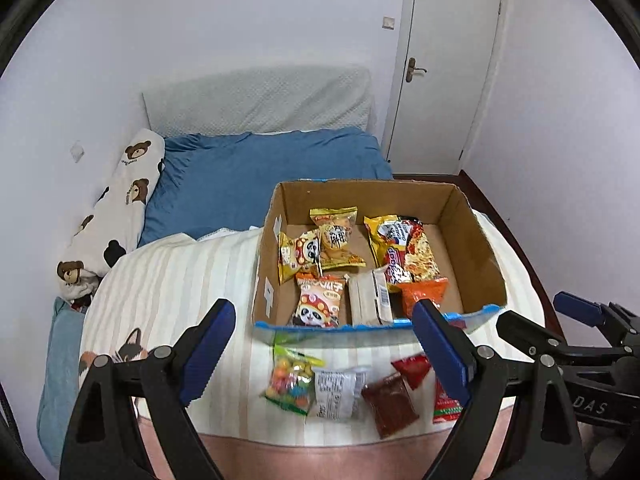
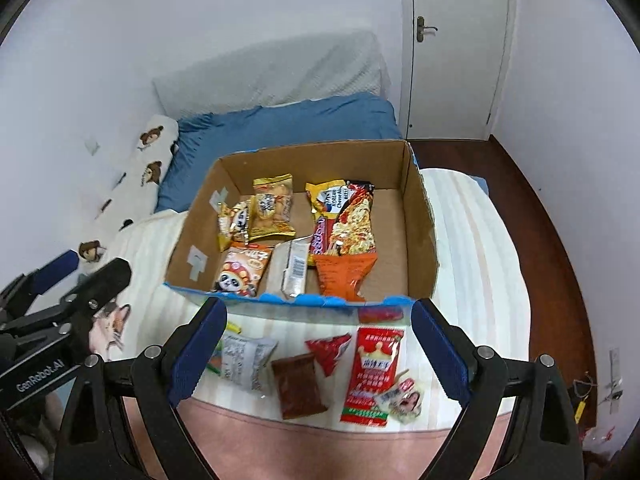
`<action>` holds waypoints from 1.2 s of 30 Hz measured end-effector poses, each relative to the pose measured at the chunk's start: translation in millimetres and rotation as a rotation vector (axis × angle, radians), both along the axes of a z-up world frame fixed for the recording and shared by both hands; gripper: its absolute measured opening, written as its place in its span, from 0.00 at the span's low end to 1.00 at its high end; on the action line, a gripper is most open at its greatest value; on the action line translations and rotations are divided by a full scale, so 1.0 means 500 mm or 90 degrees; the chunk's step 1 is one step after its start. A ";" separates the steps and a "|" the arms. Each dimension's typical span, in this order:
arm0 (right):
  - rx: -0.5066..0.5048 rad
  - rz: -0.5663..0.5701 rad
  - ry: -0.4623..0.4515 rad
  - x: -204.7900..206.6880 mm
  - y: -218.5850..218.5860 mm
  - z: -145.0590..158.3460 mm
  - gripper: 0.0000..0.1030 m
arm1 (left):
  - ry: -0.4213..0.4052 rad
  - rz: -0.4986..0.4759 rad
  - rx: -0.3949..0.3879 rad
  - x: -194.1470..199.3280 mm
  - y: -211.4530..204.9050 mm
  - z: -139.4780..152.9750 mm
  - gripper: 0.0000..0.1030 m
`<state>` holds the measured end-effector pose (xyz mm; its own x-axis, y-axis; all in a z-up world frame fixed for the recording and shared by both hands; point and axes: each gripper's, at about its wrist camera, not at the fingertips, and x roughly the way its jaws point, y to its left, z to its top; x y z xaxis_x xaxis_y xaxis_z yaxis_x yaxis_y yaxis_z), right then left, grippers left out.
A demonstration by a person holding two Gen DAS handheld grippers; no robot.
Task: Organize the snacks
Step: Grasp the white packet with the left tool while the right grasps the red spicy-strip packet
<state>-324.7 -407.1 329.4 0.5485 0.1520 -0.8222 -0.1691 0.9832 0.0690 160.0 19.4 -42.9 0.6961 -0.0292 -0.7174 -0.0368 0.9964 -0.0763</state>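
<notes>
Snack packets [image 1: 332, 248] inside open cardboard box [image 1: 476, 248] on bed [image 1: 168, 280]

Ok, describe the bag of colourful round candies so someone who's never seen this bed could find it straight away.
Start at the open brown cardboard box on the striped cream blanket. A row of loose packets lies on the blanket outside its blue-edged near wall. The clear green-trimmed candy bag ends that row, beside a white printed packet; it alone shows multicoloured balls.
</notes>
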 end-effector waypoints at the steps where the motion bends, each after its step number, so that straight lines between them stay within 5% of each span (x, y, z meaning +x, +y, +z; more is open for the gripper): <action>1: 0.002 -0.001 -0.001 -0.008 -0.004 0.002 0.93 | 0.001 0.002 -0.001 -0.008 0.001 -0.001 0.88; 5: 0.002 -0.014 0.026 -0.043 -0.031 -0.027 0.93 | 0.022 0.019 0.002 -0.034 0.008 -0.026 0.88; 10: 0.034 -0.070 0.123 -0.045 -0.103 -0.132 0.93 | 0.134 0.052 -0.038 -0.036 0.031 -0.140 0.88; 12: 0.045 -0.090 0.148 -0.038 -0.127 -0.171 0.86 | 0.194 0.055 -0.053 -0.020 0.034 -0.206 0.88; 14: 0.046 -0.106 0.181 -0.026 -0.151 -0.215 0.67 | 0.241 0.045 -0.059 0.003 0.029 -0.264 0.88; 20: 0.066 -0.134 0.247 0.029 -0.177 -0.318 0.67 | 0.344 0.002 -0.091 0.084 -0.019 -0.385 0.88; 26: 0.012 -0.120 0.271 0.091 -0.150 -0.407 0.67 | 0.405 -0.021 -0.057 0.159 -0.071 -0.481 0.88; 29: -0.037 -0.114 0.293 0.117 -0.132 -0.443 0.67 | 0.384 -0.018 -0.046 0.166 -0.084 -0.485 0.67; 30: -0.049 -0.109 0.306 0.123 -0.130 -0.463 0.67 | 0.387 -0.023 -0.048 0.167 -0.089 -0.488 0.51; 36: -0.091 -0.081 0.278 0.095 -0.111 -0.473 0.51 | 0.405 -0.017 -0.050 0.122 -0.090 -0.495 0.47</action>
<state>-277.4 -462.5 93.2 0.1544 -0.0255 -0.9877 -0.0321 0.9990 -0.0308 221.1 -25.4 -290.3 0.1339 -0.1103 -0.9848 -0.0749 0.9898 -0.1210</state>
